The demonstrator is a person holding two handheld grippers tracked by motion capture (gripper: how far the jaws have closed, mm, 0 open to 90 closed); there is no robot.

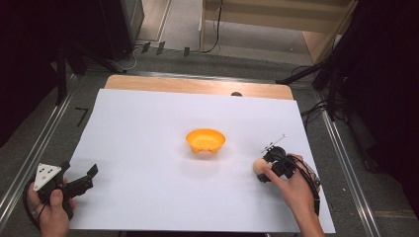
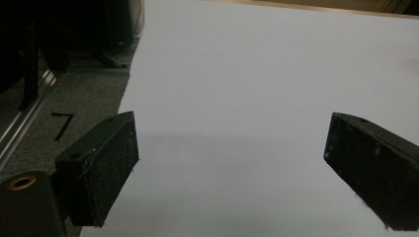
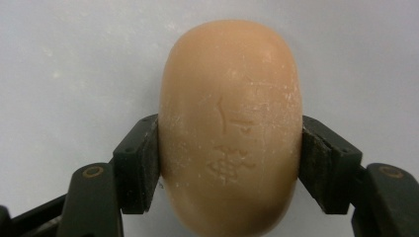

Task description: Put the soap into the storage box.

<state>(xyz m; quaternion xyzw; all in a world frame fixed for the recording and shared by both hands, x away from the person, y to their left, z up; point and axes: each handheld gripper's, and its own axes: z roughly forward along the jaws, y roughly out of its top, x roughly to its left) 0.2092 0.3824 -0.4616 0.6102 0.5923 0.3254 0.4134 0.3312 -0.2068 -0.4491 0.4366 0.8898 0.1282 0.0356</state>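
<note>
soap bar (image 3: pixel 230 128): embossed characters on top face, too worn to read. Black "7"-like tape mark (image 2: pixel 62 124) on floor, left of white sheet (image 2: pixel 257 74).

- You're clearly in some kind of lab or recording setup, not a home or a kitchen.
- Your wooden table (image 1: pixel 197 85) has a big white sheet (image 1: pixel 148 148) laid over it as a plain work surface.
- Metal rails (image 1: pixel 34 148) run along the grey floor (image 1: pixel 89 94) on both sides of you.
- Black stand legs (image 1: pixel 301 75) and loose cables (image 1: pixel 316 109) sit around the table edges, with dark curtains hanging on both sides.
- There's a black tape mark (image 1: pixel 81 114) stuck on the floor, like a position marker.
</note>
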